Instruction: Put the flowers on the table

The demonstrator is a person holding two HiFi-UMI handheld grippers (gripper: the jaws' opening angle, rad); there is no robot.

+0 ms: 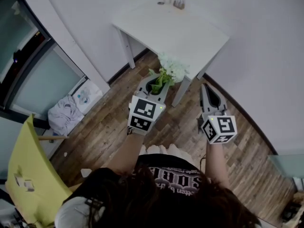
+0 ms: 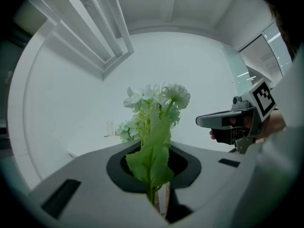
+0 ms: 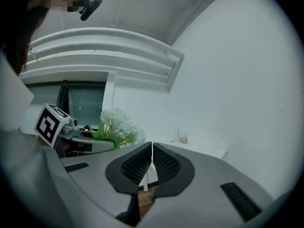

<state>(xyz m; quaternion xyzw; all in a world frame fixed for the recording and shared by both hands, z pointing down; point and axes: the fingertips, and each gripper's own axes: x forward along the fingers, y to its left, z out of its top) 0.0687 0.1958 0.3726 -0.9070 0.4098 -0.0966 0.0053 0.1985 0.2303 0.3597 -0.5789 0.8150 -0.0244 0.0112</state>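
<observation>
Left gripper (image 1: 159, 83) has the flowers (image 1: 172, 68): its jaws are pinched narrow on the green stems, and a big leaf fills the gap between the pads in the left gripper view. The white blooms stand up above the jaws, right at the near edge of the white table (image 1: 190, 37), held in the air over the wooden floor (image 1: 104, 127) rather than lying on the tabletop.

Right gripper (image 1: 207, 90) hangs just beside the table's near right leg, level with the left one. In its own view the ribbed black pads (image 3: 164, 163) sit together with only a hairline slit between them and nothing in it.

Both marker cubes face the head camera, left cube (image 1: 144, 114) and right cube (image 1: 220, 128).

At the table's far edge against the wall stand some small glass items (image 1: 178, 3), too small to name. Well to the left of the table, white bags (image 1: 66, 110) lie on the floor.
</observation>
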